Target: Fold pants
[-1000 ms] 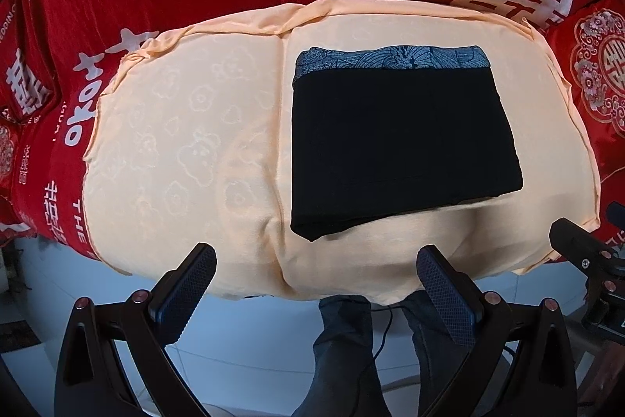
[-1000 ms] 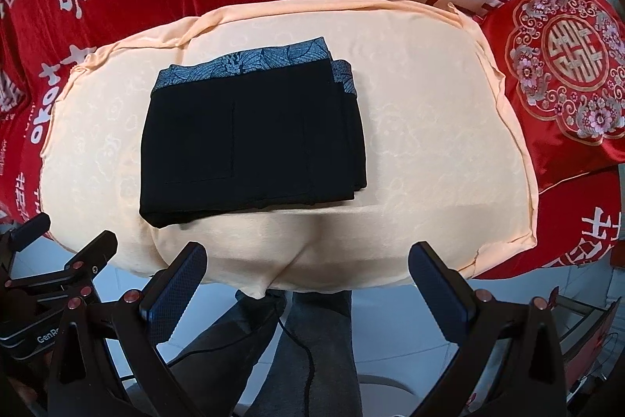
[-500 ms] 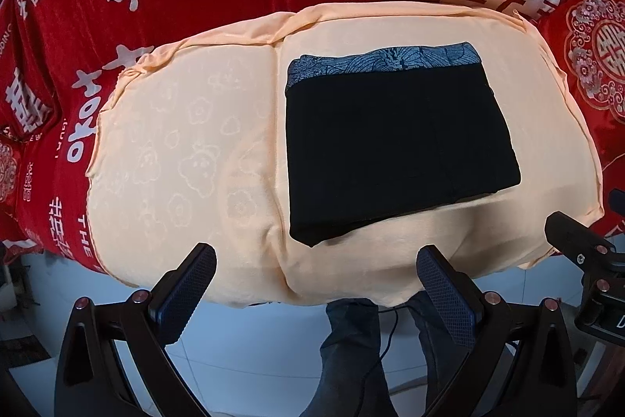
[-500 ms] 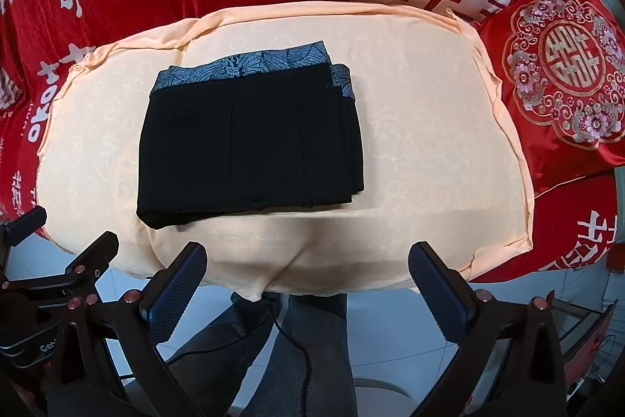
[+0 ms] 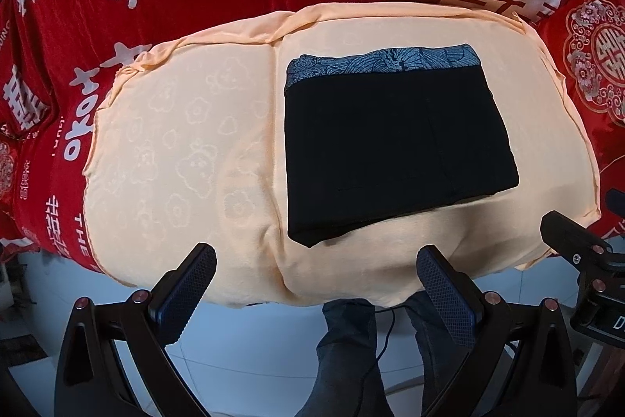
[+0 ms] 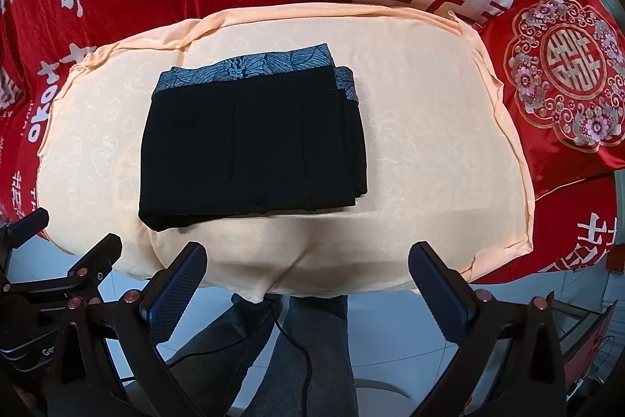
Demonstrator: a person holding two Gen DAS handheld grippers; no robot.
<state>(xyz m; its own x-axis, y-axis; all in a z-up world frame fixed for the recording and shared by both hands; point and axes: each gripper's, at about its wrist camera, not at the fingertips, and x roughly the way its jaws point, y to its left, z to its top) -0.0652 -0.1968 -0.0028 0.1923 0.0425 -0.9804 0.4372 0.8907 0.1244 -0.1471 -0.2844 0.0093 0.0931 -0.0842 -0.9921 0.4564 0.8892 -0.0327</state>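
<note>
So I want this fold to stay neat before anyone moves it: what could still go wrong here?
The black pants lie near the front edge of the peach cloth, which bulges and slopes down there, so the stack might slide off. On the right side the layers are stepped, not flush; a nudge could splay them. Both the left tool and the right tool are open and apart from the pants.

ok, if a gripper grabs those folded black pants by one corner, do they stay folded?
Probably not. The folded pants are soft stacked layers, visibly loose at the right edge, so a corner lift likely peels them open. Pushed, they would likely drag and bunch on the peach cloth rather than slide.
</note>
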